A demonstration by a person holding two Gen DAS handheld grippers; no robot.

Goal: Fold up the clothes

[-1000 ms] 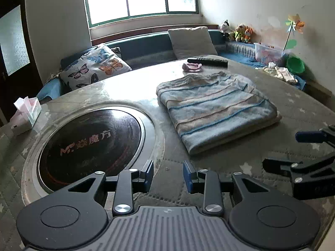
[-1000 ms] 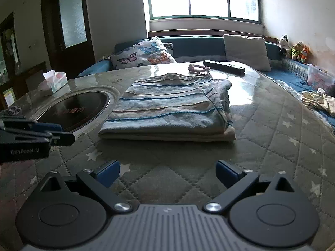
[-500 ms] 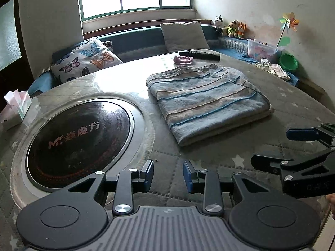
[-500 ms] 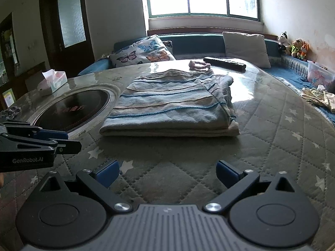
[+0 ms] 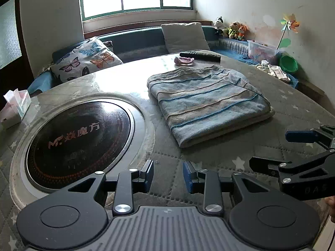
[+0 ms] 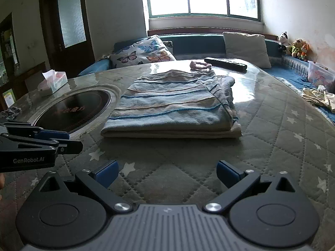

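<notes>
Left wrist view: folded striped garment [image 5: 209,102] is lying flat on bench [image 5: 293,108] beside the round cooktop [image 5: 79,144] — left claw [image 5: 168,176] is hovering partly open, empty; right claw [image 6: 167,172] gaping wide, nothing btwn its fingers.

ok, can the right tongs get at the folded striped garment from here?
Probably yes: the right tongs are open and empty, the striped garment lies straight ahead, and only bare quilted table cover shows between.

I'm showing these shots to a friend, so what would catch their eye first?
Probably the folded striped garment, lying flat mid-table on the quilted star-patterned cover. Next, the big round black cooktop set into the table beside it. Both hand-held grippers, left and right, hover open and empty short of the cloth.
</notes>
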